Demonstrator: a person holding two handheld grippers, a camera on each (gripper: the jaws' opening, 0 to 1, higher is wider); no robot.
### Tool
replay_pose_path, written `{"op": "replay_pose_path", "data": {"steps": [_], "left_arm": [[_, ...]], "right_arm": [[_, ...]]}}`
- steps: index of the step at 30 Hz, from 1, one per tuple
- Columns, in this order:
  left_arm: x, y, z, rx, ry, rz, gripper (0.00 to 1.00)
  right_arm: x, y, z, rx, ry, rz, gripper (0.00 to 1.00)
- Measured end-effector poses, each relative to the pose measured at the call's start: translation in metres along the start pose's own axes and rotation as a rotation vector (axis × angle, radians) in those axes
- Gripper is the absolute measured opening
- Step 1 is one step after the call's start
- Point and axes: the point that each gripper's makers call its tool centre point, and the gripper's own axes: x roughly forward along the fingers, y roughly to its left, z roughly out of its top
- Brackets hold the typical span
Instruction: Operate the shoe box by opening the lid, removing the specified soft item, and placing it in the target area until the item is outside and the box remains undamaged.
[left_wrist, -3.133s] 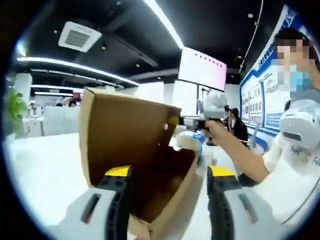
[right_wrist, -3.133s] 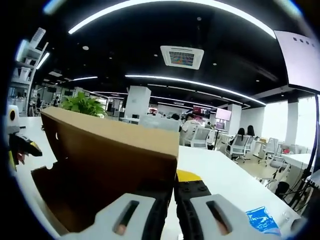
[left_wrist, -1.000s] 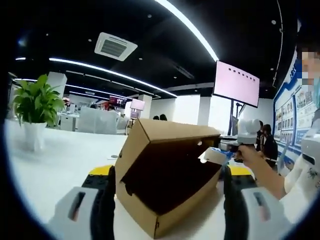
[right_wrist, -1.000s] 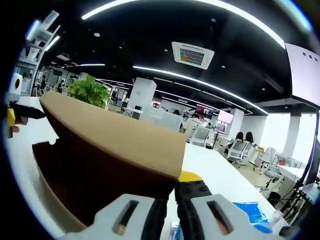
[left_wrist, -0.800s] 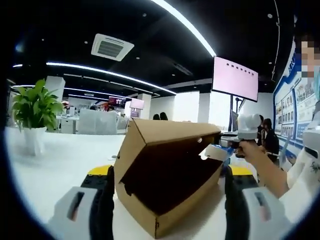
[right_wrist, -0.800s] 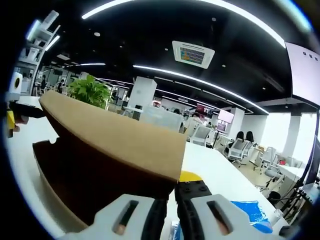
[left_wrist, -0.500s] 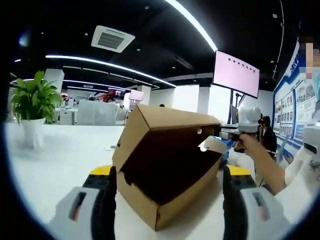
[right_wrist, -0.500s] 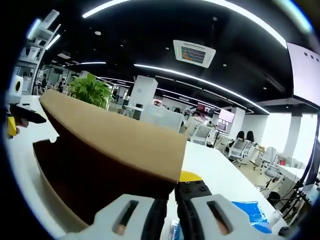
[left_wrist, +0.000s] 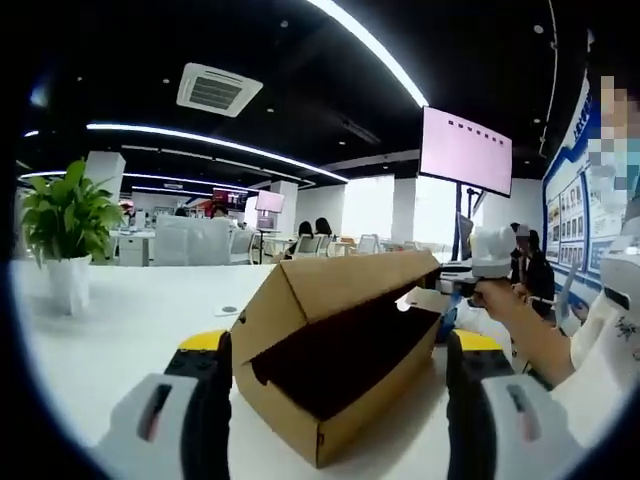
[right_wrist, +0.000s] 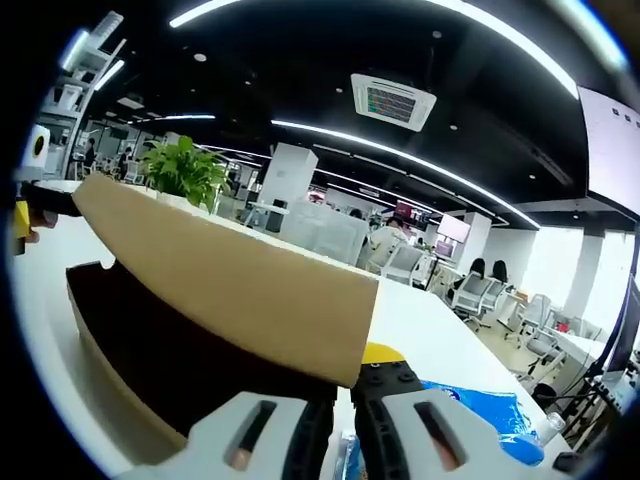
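A brown cardboard shoe box (left_wrist: 330, 400) sits on the white table between the wide-apart jaws of my left gripper (left_wrist: 340, 345), which is open and holds nothing. Its lid (left_wrist: 350, 280) slopes low over the dark inside. My right gripper (left_wrist: 445, 287), held by a hand, grips the lid's far flap. In the right gripper view the lid (right_wrist: 230, 280) is pinched in my shut right gripper (right_wrist: 350, 380), above the box wall (right_wrist: 110, 350). A blue soft item (right_wrist: 480, 420) lies on the table to the right of the jaws. My left gripper (right_wrist: 25, 215) shows at the far left.
A potted plant (left_wrist: 65, 230) stands on the table (left_wrist: 130, 310) at the left. The person's hand and sleeve (left_wrist: 520, 330) reach in from the right. Office chairs (right_wrist: 480, 290) and desks stand beyond the table. A wall screen (left_wrist: 468, 150) hangs behind.
The lid, upright three seconds ago, has swung down further over the box in the last half second. My right gripper keeps hold of it. My left gripper's jaws stay apart.
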Motion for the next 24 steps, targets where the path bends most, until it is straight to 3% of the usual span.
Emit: {"op": "replay_pose_path", "data": {"steps": [9, 24], "left_arm": [[0.002, -0.004, 0.001, -0.026, -0.006, -0.019, 0.91], [0.005, -0.012, -0.001, 0.006, 0.008, -0.037, 0.89]], "right_arm": [[0.000, 0.001, -0.004, 0.006, 0.004, 0.005, 0.01], [-0.001, 0.004, -0.010, -0.016, 0.022, 0.005, 0.02]]}}
